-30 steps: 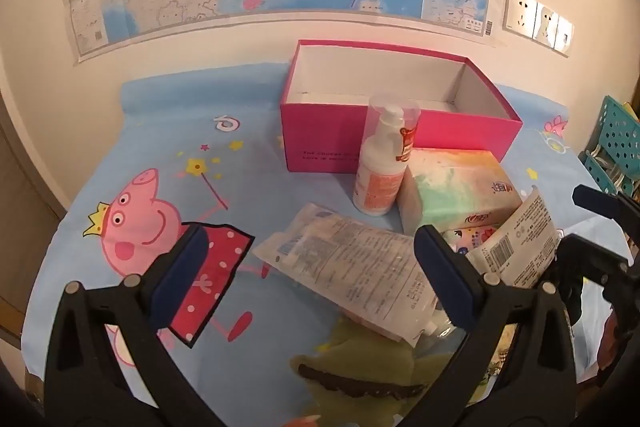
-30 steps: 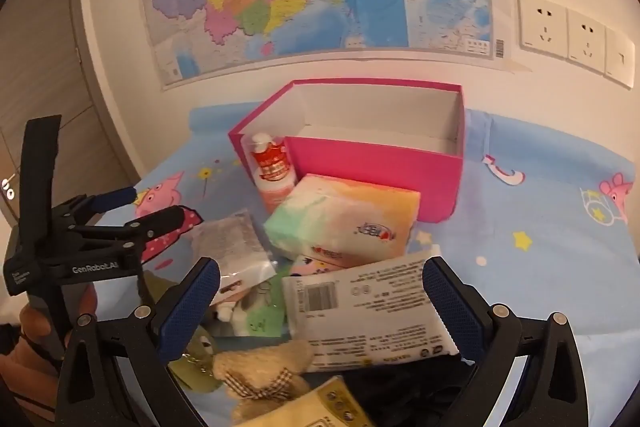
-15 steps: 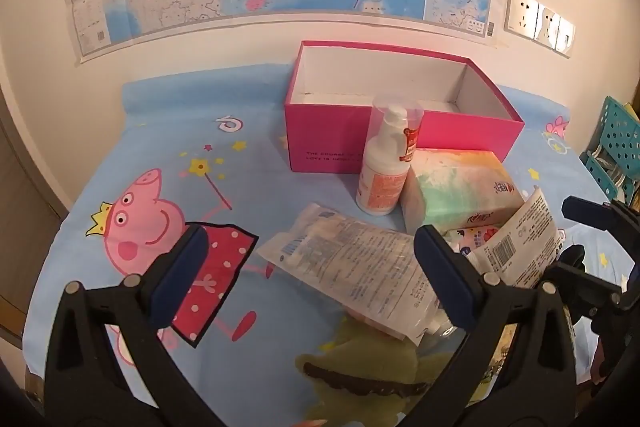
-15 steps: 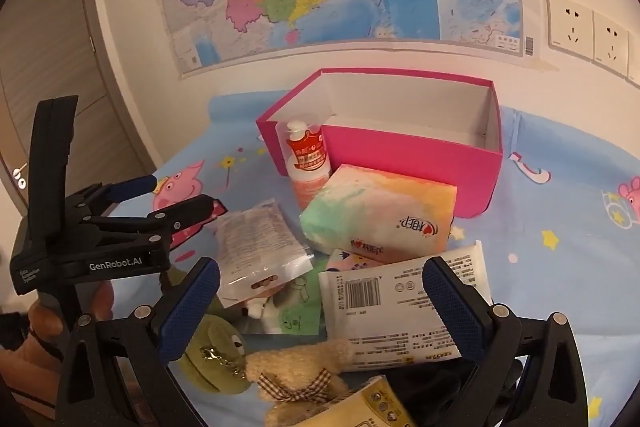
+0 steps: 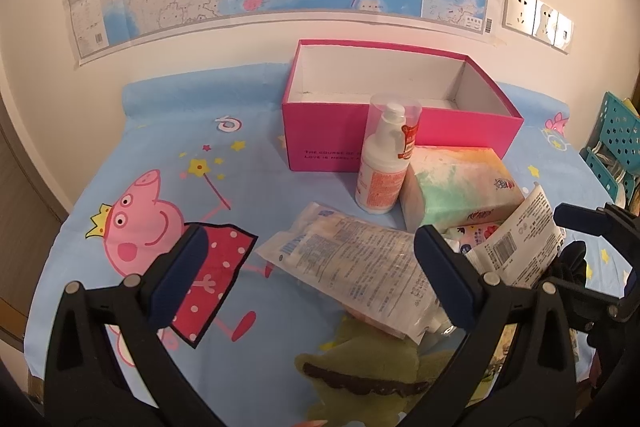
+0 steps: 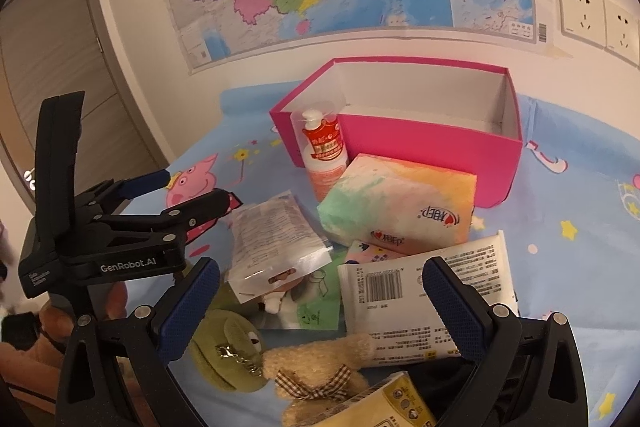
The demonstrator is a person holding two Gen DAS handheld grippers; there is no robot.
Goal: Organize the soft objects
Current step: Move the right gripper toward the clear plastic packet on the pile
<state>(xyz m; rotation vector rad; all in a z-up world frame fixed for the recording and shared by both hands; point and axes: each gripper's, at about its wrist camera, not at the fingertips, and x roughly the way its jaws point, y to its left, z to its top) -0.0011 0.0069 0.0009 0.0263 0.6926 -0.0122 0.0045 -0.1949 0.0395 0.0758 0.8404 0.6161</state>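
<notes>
An empty pink box [image 5: 400, 143] [image 6: 420, 147] stands at the back of a cartoon-print blue cloth. In front of it lie a pastel tissue pack [image 5: 456, 187] [image 6: 404, 207], a white wipes pack [image 6: 436, 291] [image 5: 520, 243], a clear plastic pouch [image 5: 352, 263] [image 6: 272, 239], a green plush [image 6: 228, 347] [image 5: 360, 375] and a tan bear plush [image 6: 320, 371]. My left gripper [image 5: 312, 279] hovers open above the pouch. My right gripper [image 6: 320, 307] is open above the plush toys and the wipes pack. Neither holds anything.
A white pump bottle [image 5: 384, 167] [image 6: 326, 155] stands against the box front. A yellow pack [image 6: 392, 407] lies at the near edge. A teal basket [image 5: 616, 147] sits off the right side. A map and wall sockets [image 6: 596, 15] cover the wall behind.
The right gripper has moved forward and left toward the pile, so the objects look larger. The left gripper has barely shifted. Both stay open.
</notes>
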